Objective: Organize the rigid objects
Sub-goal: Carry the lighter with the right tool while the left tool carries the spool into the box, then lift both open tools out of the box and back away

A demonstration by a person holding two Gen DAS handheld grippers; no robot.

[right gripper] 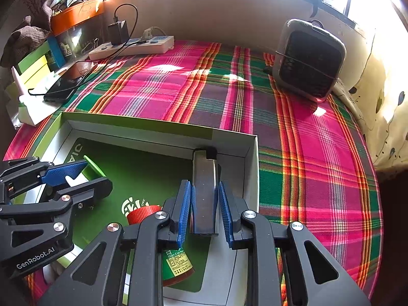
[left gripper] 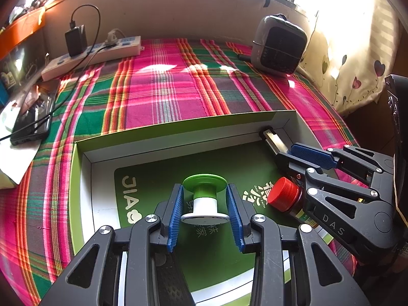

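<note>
Green box (left gripper: 163,127) liner reads "JIAO"; left fingers (left gripper: 178,204) grip spool (left gripper: 205,199), right fingers (right gripper: 224,204) grip lighter (right gripper: 204,193).

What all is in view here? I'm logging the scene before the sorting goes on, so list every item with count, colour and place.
box: one, green and white, open, on the cloth
spool: one, green and white, in the box, between the left jaws
metal bar: one, grey, in the box's corner, between the right jaws
bottle: one, red cap, lying in the box
tablecloth: one, pink and green plaid
power strip: one, white, far left, black charger plugged in
phone: one, dark, left edge
fan: one, grey, far right
left gripper: black, blue pads
right gripper: black, blue pads
</note>
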